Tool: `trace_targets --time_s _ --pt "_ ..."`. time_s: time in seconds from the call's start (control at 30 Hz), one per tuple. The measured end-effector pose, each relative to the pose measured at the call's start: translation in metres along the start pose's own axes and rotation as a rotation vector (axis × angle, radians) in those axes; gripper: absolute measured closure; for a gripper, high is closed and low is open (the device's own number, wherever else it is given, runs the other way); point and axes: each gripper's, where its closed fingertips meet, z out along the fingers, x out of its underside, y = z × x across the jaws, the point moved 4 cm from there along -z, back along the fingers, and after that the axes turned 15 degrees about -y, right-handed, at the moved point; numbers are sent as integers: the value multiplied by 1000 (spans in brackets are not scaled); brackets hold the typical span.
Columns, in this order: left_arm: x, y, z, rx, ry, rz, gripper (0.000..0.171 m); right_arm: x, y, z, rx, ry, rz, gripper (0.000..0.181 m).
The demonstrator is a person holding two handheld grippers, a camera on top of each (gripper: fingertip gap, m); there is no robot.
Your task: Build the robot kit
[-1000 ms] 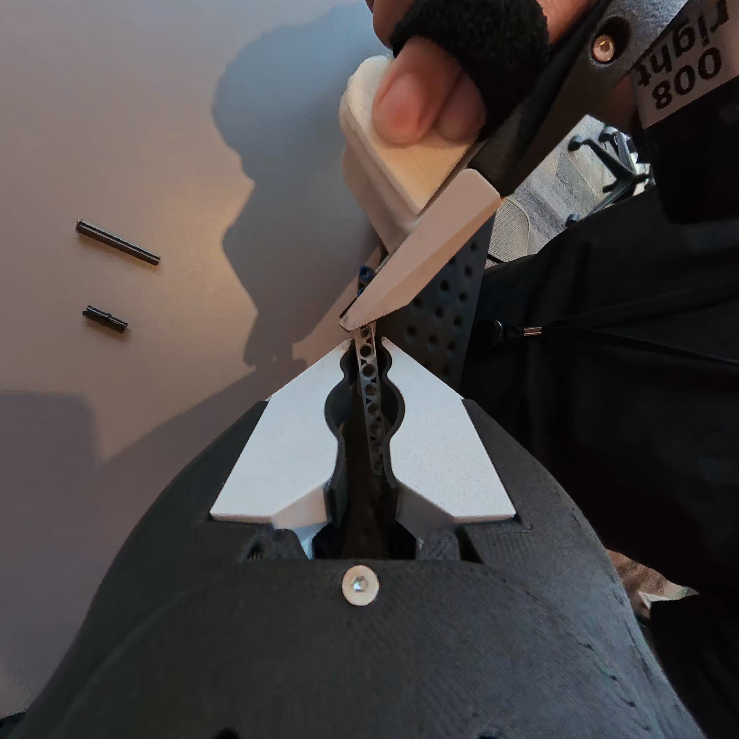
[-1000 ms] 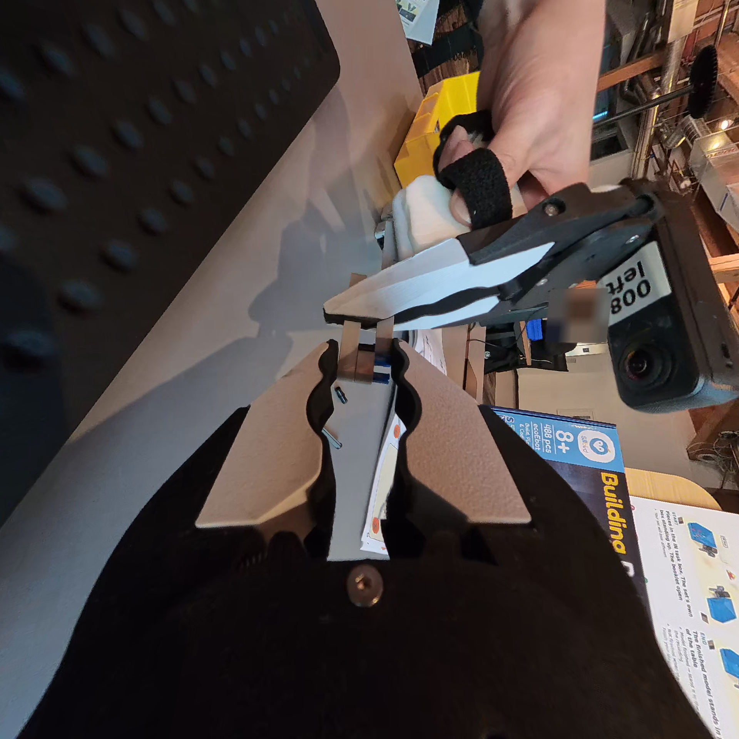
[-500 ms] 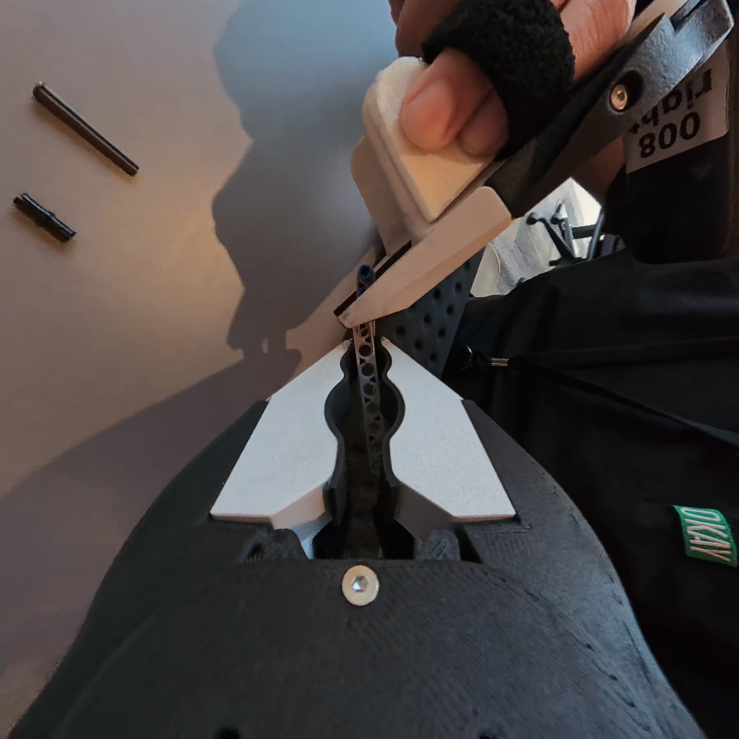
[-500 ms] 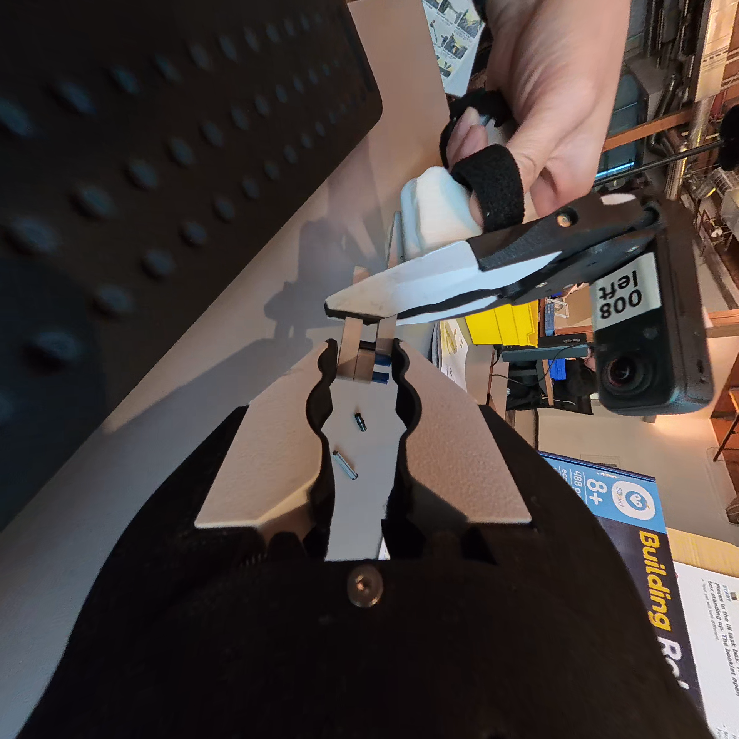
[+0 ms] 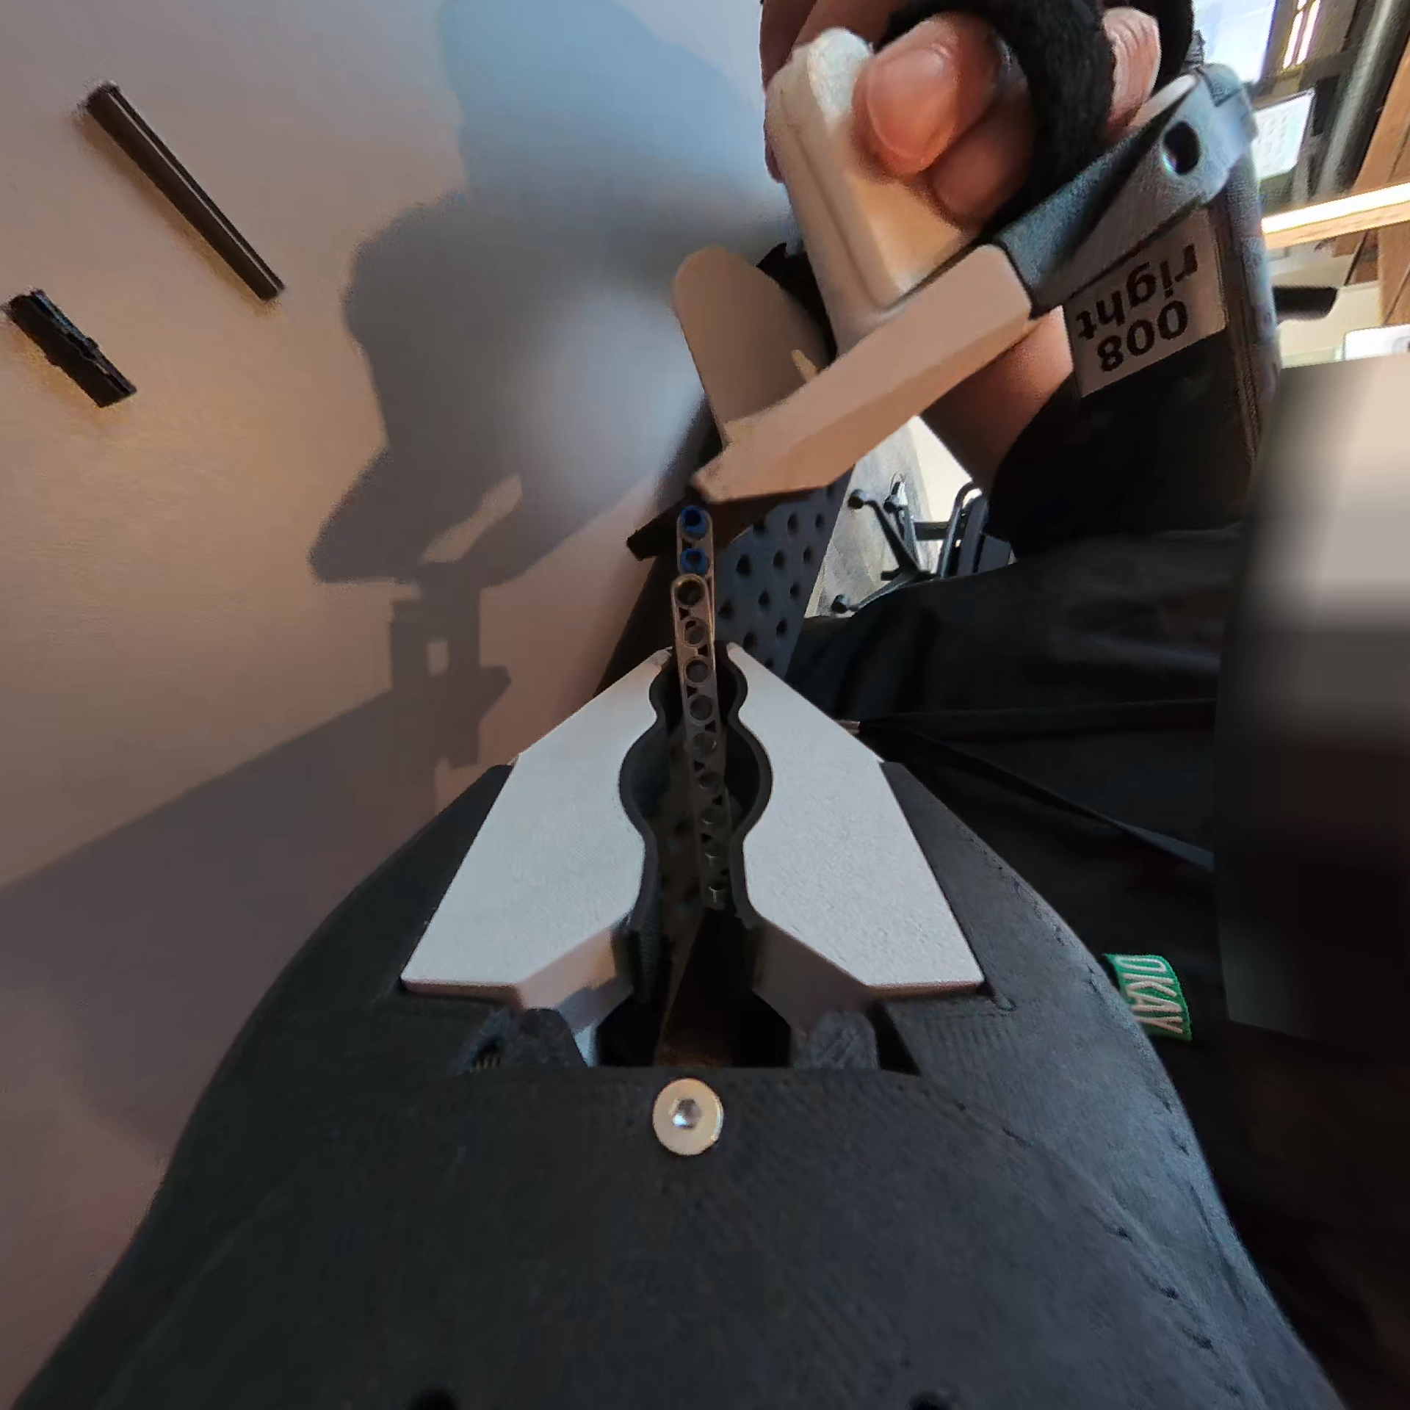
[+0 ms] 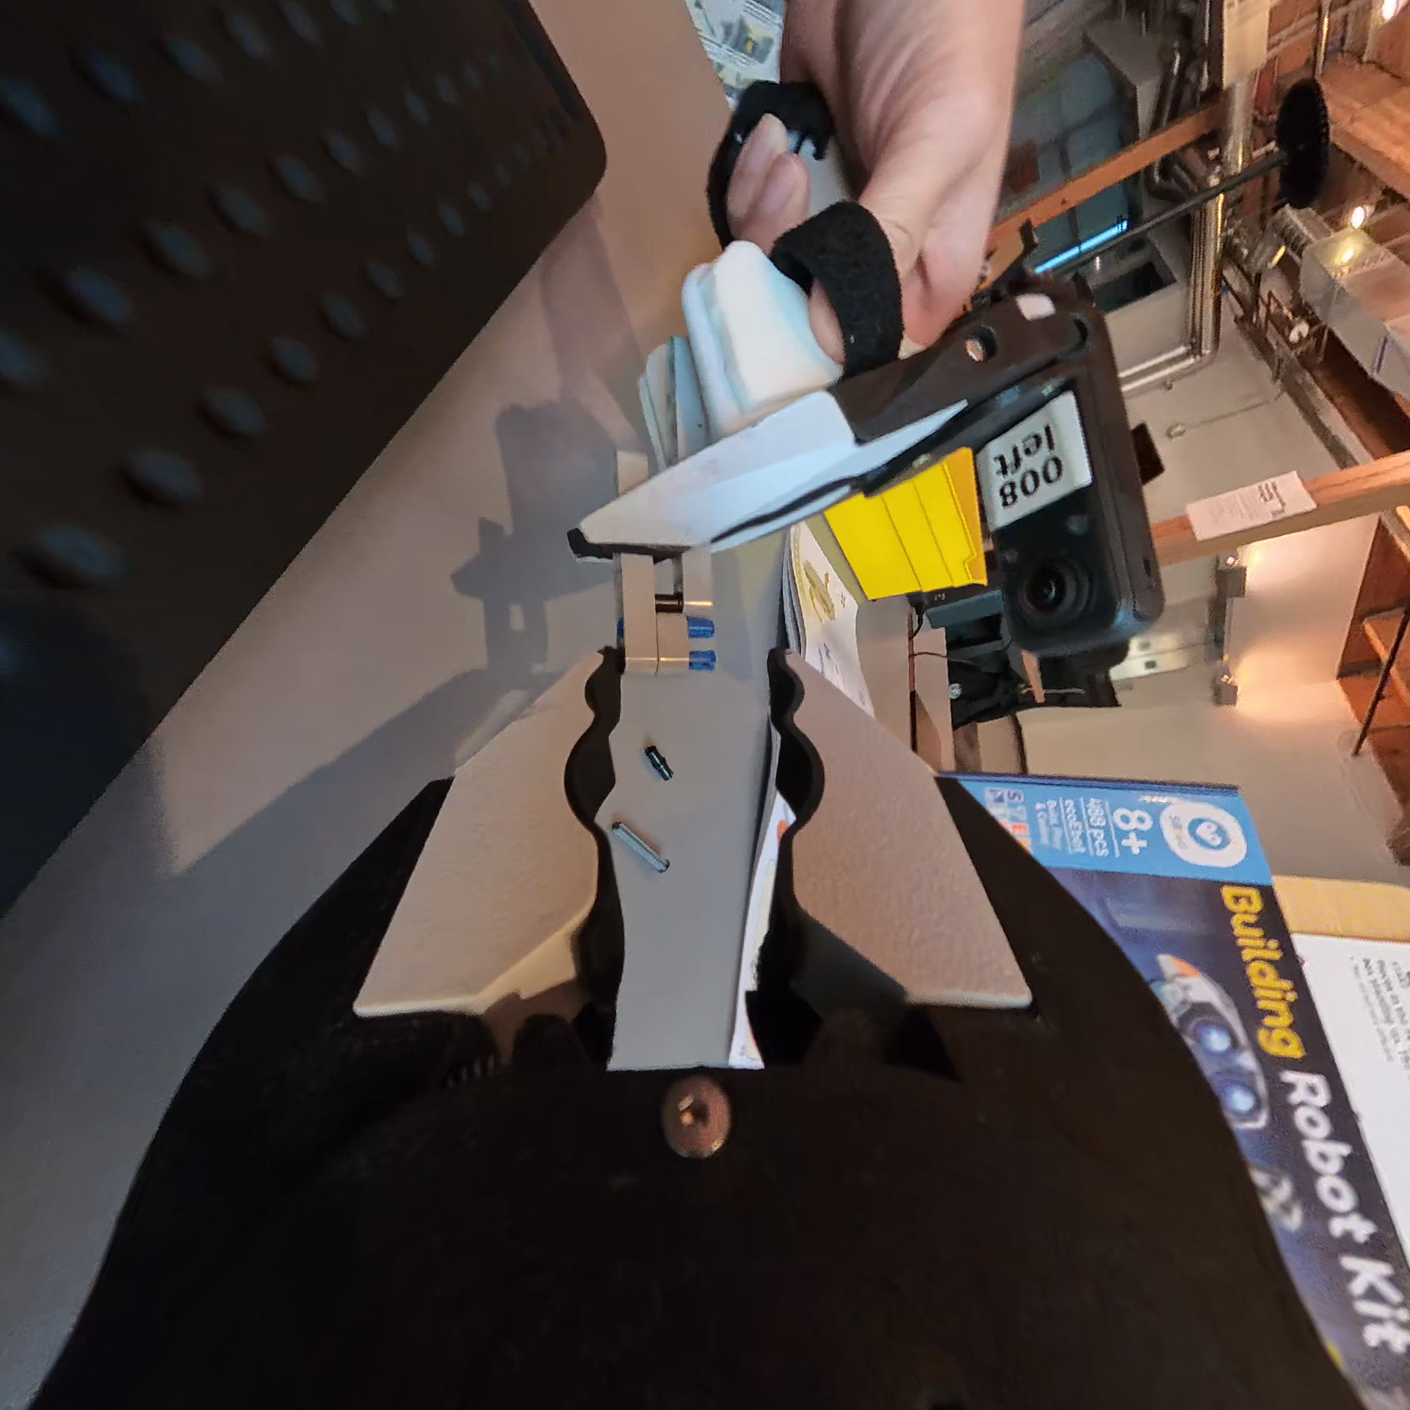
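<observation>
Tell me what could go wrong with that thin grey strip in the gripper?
The left gripper holds the grey beam with one end sticking out, so it could twist if bumped. The open right gripper sits close to the blue pins; a nudge might dislodge them. The black rod lies loose on the table and might roll.

Grey table [image 6: 320, 687], timber shelving [image 6: 1366, 130]

The bench [image 5: 191, 610] is a plain pale grey surface. A long black axle rod [image 5: 183, 191] lies directly on it, and a shorter black pin [image 5: 69, 347] lies just beside the rod, the two apart. A black studded baseplate [image 6: 229, 267] rests on the bench well apart from the rod. A blue kit box [image 6: 1144, 954] lies on the far side of the rod from the baseplate.
</observation>
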Motion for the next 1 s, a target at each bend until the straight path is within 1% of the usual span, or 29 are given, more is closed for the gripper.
trace_targets --time_s 0.1,0.17,0.27,0.33,0.47,0.57,0.8,1.0 --pt "0 -4 -2 33 -31 -19 166 0 -6 -7 36 -26 139 137" --pt "3 -5 -4 30 -23 -12 166 -6 -8 -10 25 -68 207 133" --pt "5 -5 -6 10 -8 3 166 -15 -6 -6 -9 -94 232 138" --pt "6 -4 -5 -12 10 17 166 -13 -1 -1 -39 -64 209 137" --pt "7 -5 -3 -68 60 76 166 -17 5 6 -73 -30 102 137" --pt "6 -8 -2 -97 82 119 166 -21 7 8 -70 -23 25 143" --pt "10 -12 1 -126 121 158 166 -25 13 8 -88 -16 -53 157" --pt "11 -11 2 -165 153 209 166 -26 15 9 -102 -14 -60 157"
